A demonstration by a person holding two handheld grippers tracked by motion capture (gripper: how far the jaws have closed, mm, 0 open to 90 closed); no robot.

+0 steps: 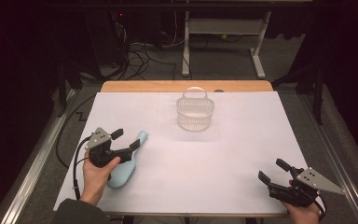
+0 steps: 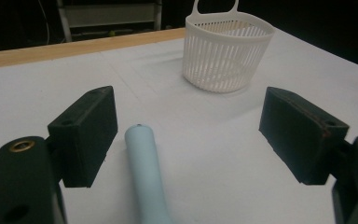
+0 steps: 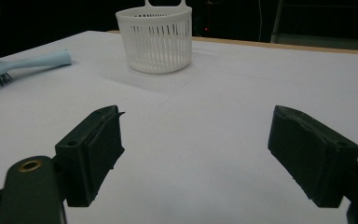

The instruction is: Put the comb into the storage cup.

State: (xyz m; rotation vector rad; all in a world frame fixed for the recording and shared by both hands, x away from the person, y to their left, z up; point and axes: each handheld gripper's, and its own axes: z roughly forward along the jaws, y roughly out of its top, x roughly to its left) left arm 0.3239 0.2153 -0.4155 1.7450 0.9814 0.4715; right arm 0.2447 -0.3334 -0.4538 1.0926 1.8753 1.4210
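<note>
Hairbrush (image 1: pixel 126 164) lay flat on the tabletop (image 1: pixel 223 154) under my wide-open left claw (image 1: pixel 125 138), not gripped yet, so grabbing it was all left, right claw (image 1: pixel 273 171) idling wide too.

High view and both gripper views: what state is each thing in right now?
Hairbrush: lying flat on the table, handle between the open left jaws, not gripped.
Basket: upright, looks empty.
Left gripper: open, over the brush handle.
Right gripper: open, holding nothing.

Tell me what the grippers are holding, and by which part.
Nothing: left gripper is open over the light blue plastic hairbrush handle; right gripper is open.
</note>
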